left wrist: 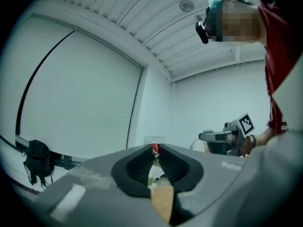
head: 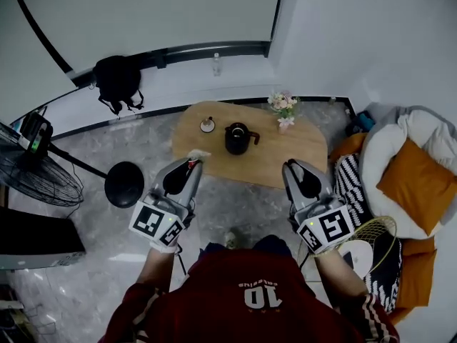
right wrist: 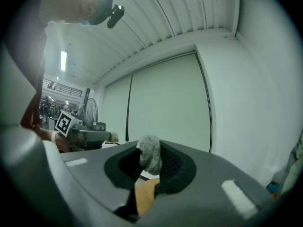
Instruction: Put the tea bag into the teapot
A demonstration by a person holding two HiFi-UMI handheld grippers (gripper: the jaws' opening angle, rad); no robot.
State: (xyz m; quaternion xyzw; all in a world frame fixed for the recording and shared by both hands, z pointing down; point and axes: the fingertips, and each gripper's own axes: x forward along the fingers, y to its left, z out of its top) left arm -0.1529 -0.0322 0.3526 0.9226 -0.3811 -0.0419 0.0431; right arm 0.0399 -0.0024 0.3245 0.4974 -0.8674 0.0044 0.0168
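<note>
The black teapot (head: 238, 138) stands in the middle of the oval wooden table (head: 300, 152), apart from both grippers. My left gripper (head: 196, 158) hovers at the table's near left edge, shut on a small pale tea bag (head: 199, 153). In the left gripper view its red tag (left wrist: 155, 149) shows between the pads. My right gripper (head: 291, 166) hangs over the near right edge. It is shut on a grey-white fuzzy lump (right wrist: 150, 154); what this lump is I cannot tell. Both grippers point upward, toward walls and ceiling.
A small round white piece (head: 208, 125) lies left of the teapot, and a flower vase (head: 284, 110) stands at the table's back right. A black stool (head: 124, 184) and a fan (head: 32, 174) are at left. A chair with an orange cushion (head: 414, 181) is at right.
</note>
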